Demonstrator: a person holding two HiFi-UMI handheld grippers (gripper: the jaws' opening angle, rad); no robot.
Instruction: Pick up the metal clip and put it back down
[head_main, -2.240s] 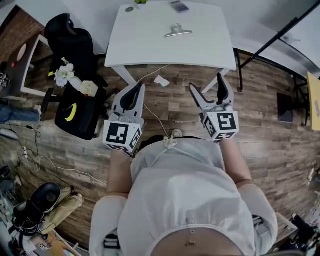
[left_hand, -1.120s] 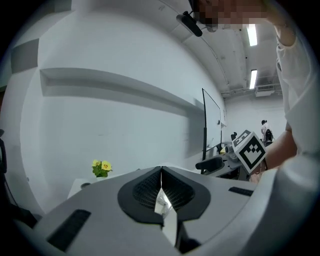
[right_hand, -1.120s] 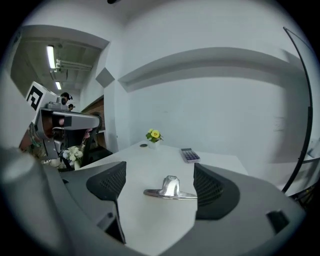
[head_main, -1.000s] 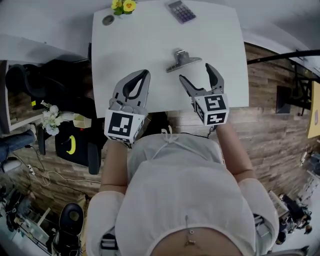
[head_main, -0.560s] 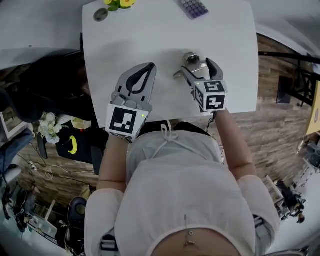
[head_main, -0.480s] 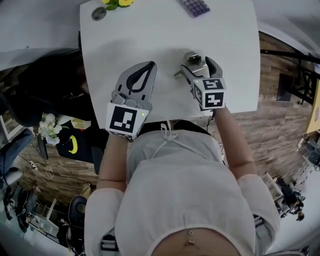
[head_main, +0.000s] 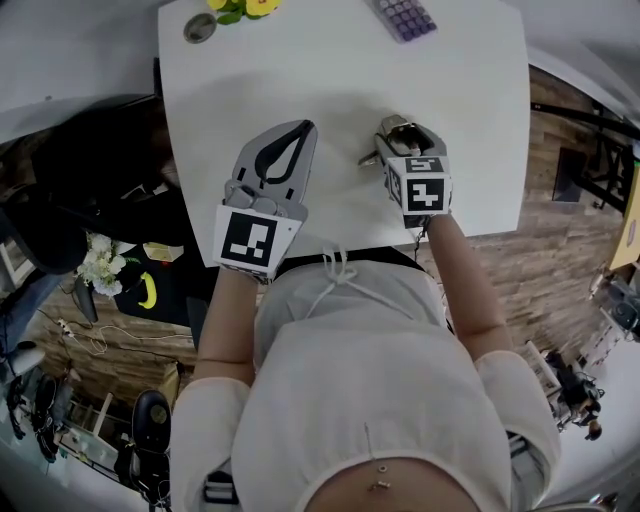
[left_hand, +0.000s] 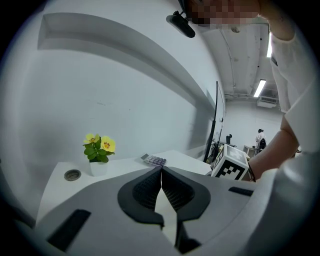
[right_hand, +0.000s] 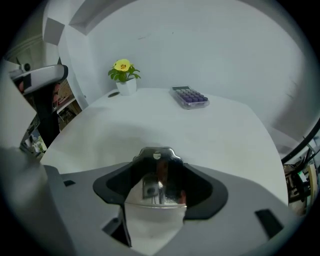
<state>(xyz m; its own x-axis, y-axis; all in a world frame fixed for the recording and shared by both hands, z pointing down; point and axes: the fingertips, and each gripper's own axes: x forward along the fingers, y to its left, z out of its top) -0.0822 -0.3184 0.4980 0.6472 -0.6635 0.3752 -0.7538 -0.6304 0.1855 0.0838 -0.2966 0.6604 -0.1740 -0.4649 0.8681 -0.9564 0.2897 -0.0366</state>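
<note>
The metal clip (head_main: 392, 128) lies on the white table (head_main: 300, 70), its shiny handle standing up between my right jaws in the right gripper view (right_hand: 156, 154). My right gripper (head_main: 406, 140) points steeply down over it. Its jaws have just been closing, and the dark pads (right_hand: 202, 187) now sit against both sides of the clip. My left gripper (head_main: 303, 128) hovers over the table to the left of the clip. It is shut with nothing in it, its pads meeting in the left gripper view (left_hand: 161, 170).
A purple-keyed calculator (head_main: 403, 17) lies at the table's far edge. A small pot with yellow flowers (right_hand: 123, 75) and a round metal disc (head_main: 199, 27) stand at the far left corner. A black chair (head_main: 90, 170) is on the floor to the left.
Both grippers have come forward over the table. The right one has sunk onto the clip and its jaws have narrowed around it. The left one stays shut.
</note>
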